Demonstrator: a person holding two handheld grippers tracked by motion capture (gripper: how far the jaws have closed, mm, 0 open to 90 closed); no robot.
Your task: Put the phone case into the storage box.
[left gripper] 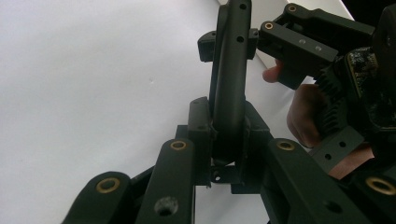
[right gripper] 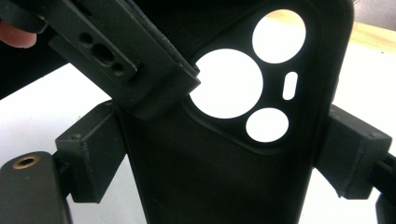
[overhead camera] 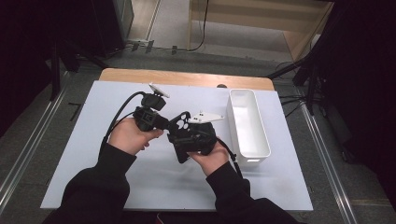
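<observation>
A black phone case (overhead camera: 181, 120) with round camera cut-outs is held above the white table between both grippers. My left gripper (overhead camera: 169, 122) comes from the left and is shut on the case across its thin side; the left gripper view shows the case (left gripper: 229, 84) edge-on between the pads. From below right, my right gripper (overhead camera: 184, 134) spans the case's width. In the right gripper view both pads touch the side edges of the case (right gripper: 224, 182), and one of the left gripper's fingers (right gripper: 116, 56) crosses the upper left corner.
A long white bin (overhead camera: 232, 116) stands on the right part of the white table cover (overhead camera: 93, 154). A strip of wooden tabletop (overhead camera: 187, 77) shows at the far edge. Dark stands and cables lie on the floor around the table.
</observation>
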